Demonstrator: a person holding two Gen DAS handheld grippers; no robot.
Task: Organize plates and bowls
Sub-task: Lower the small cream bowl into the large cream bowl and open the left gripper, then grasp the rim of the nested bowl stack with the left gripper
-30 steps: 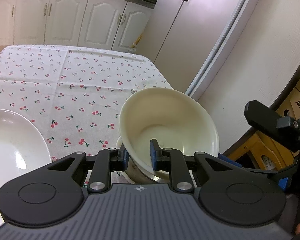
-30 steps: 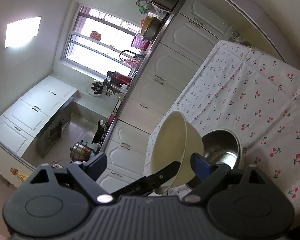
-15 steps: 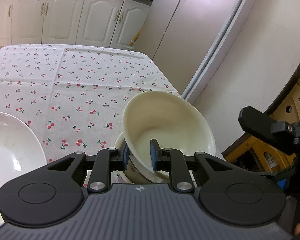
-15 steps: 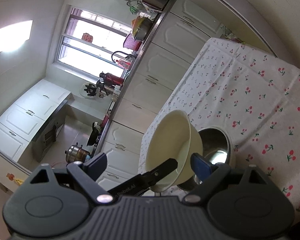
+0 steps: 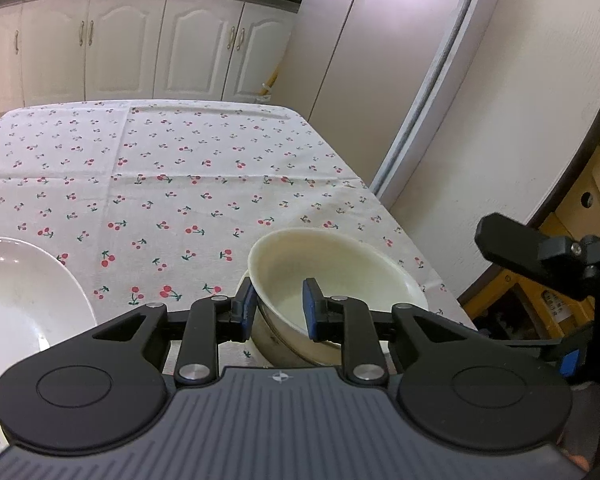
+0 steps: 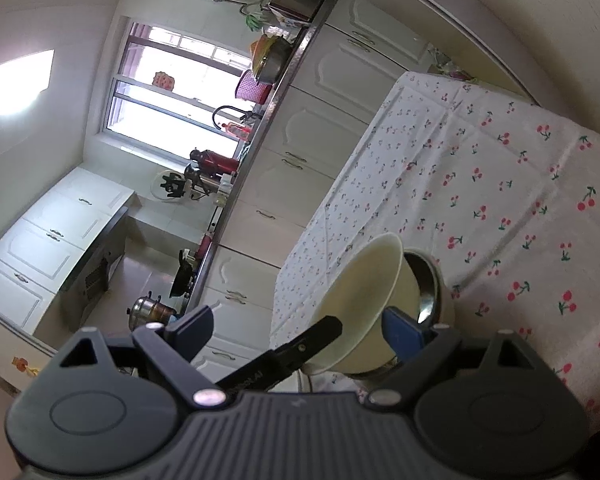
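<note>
— While the cream bowl (image 5: 332,276) sits between the left gripper's (image 5: 278,308) blue pads, where exactly is it?

— Straight ahead of that gripper, nested into a steel bowl (image 5: 276,340) on the cherry-print tablecloth (image 5: 180,184), near the table's corner. One pad lies outside the near wall, the other inside, so the fingers are clamped on the rim.

— Which way does it face?

— Mouth up but tipped: the left wrist view shows the opening leaning toward the gripper. It is round, so no long axis stands out.

— What does the other camera add?

— The right wrist view catches the cream bowl (image 6: 364,300) edge-on, its rim tilted away from the steel bowl (image 6: 426,280), whose shiny inside shows behind it. That gap is hidden from the left camera.

— And the right gripper (image 6: 300,324)?

— Its fingers are spread wide apart, holding nothing; the left gripper's black finger (image 6: 300,344) crosses between them.

— Anything else nearby?

— A white plate (image 5: 24,300) lies to the left of the left gripper, well apart from the bowls, seen only in the left view.
</note>
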